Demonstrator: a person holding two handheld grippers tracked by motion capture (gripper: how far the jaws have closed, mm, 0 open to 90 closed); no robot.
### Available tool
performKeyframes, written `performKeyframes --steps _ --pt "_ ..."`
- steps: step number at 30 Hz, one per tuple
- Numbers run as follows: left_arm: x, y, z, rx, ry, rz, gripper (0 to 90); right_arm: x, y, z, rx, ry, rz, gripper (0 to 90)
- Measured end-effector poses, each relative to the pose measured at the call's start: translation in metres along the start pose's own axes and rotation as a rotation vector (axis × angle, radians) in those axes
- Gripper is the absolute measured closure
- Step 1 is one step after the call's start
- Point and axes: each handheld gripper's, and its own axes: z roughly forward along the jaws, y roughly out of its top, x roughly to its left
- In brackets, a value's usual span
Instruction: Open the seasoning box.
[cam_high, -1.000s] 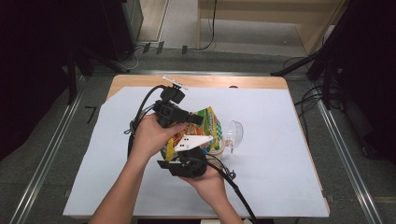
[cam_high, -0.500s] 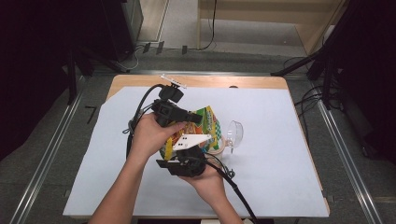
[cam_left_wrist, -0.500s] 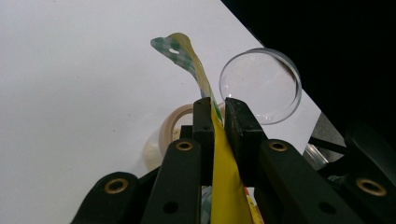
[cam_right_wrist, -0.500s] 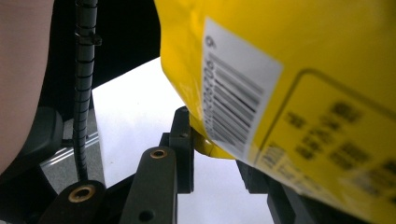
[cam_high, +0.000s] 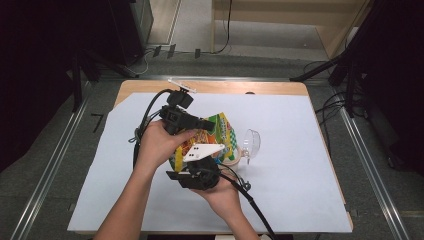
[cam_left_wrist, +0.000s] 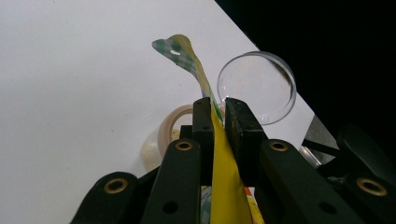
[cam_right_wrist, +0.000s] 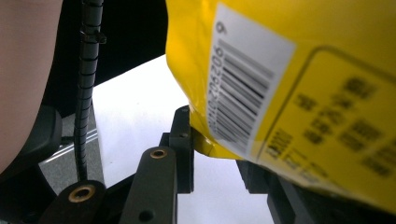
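The left gripper (cam_left_wrist: 218, 116) pinches the yellow snack bag's (cam_left_wrist: 224, 182) edge above a tape roll (cam_left_wrist: 169, 128) and clear bowl (cam_left_wrist: 257, 84). The right gripper (cam_right_wrist: 212, 154) seemingly clamps the bag's barcode corner; the bag hides its far jaw.

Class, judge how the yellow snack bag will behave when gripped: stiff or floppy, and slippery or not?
Probably floppy: the bag's edge curls over above the left gripper. Likely slippery: its film looks glossy in the right gripper view. Probably light, since thin edge pinches hold it.
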Motion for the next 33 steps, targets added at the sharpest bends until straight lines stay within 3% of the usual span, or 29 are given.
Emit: performKeyframes --steps 15,20,24,33 --pt "0.006 0.0 0.0 0.009 -0.007 -0.03 83.1 0.003 0.0 0.004 -0.005 -0.019 0.003 71.2" --pt "0.005 0.0 -0.001 0.007 0.013 -0.025 83.0 0.003 0.002 0.008 -0.008 -0.026 0.021 70.9" --pt "0.003 0.0 -0.003 0.01 -0.004 -0.043 82.9 0.004 0.002 0.009 -0.014 -0.034 0.031 70.8" --pt "-0.005 0.0 -0.008 0.006 0.003 -0.026 83.0 0.003 0.002 0.009 -0.042 -0.02 0.056 69.5"
